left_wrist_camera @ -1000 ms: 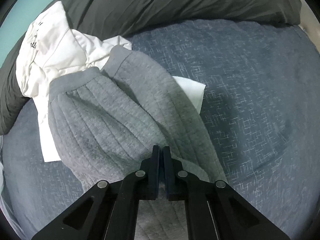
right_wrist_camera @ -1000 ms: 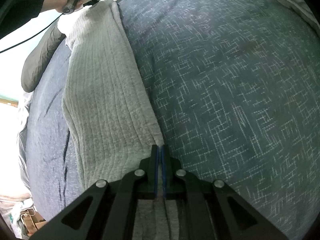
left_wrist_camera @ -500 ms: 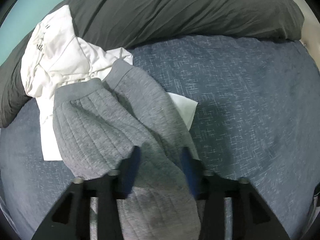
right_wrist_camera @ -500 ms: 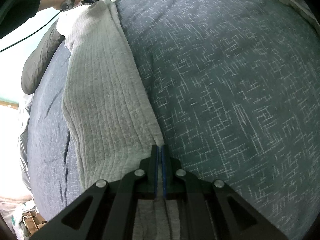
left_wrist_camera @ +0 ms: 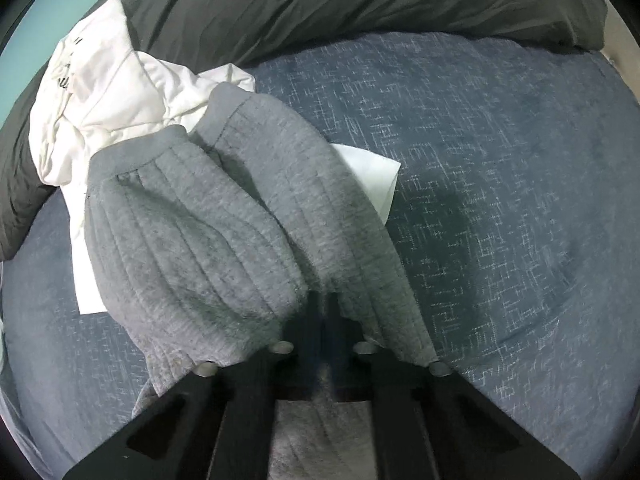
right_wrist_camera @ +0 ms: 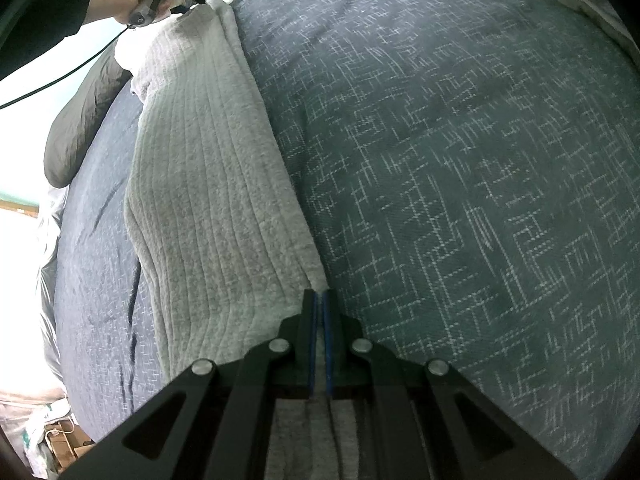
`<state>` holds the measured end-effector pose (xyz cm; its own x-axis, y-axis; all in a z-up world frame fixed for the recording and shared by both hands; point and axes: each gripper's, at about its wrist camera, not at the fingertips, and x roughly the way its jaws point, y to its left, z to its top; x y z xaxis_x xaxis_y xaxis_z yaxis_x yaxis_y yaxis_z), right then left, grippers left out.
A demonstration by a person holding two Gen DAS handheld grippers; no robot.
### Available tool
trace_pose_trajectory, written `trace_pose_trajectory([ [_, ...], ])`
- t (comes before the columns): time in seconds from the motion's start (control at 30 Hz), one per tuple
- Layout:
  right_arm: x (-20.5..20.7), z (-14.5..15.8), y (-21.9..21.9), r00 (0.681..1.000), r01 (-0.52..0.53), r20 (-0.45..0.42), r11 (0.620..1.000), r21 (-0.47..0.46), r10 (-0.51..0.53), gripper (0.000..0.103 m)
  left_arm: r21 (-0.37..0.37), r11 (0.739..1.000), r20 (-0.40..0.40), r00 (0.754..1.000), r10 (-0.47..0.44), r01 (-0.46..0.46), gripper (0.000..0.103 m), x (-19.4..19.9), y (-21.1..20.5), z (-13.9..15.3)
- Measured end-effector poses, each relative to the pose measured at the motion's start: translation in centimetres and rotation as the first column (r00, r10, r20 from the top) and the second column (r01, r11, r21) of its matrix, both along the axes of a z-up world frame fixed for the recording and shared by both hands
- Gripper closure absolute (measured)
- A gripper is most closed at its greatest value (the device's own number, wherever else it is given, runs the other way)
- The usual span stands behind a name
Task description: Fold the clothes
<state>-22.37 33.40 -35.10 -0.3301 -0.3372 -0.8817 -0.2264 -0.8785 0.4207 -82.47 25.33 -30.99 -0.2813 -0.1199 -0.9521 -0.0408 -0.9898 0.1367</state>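
Ribbed, fuzzy grey knit trousers (left_wrist_camera: 208, 240) on matt, woven blue bedspread (left_wrist_camera: 500, 200).

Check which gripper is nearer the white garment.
Left. The left gripper grips the grey pants beside the white garment; the right gripper holds their far end.

Both wrist views look steeply down, sharing grey trousers (left_wrist_camera: 208, 240).

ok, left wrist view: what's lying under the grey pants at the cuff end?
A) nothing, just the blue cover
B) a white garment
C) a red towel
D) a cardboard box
B: a white garment shows on both sides of the grey pants near their cuffs, spread on the blue cover.
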Motion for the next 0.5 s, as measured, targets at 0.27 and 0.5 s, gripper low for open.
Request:
trace_pose_trajectory([
  [0.27,0.4,0.0,0.0,1.0,-0.002,0.006,1.0,0.0,0.002,0.1,0.015,1.0,-0.032,0.999,-0.012,0.012,0.103,0.3,-0.2,0.7],
  [0.5,0.8,0.0,-0.2,1.0,0.01,0.011,1.0,-0.007,-0.01,0.1,0.078,0.997,-0.069,0.998,0.005,0.0,0.103,0.3,-1.5,3.1],
])
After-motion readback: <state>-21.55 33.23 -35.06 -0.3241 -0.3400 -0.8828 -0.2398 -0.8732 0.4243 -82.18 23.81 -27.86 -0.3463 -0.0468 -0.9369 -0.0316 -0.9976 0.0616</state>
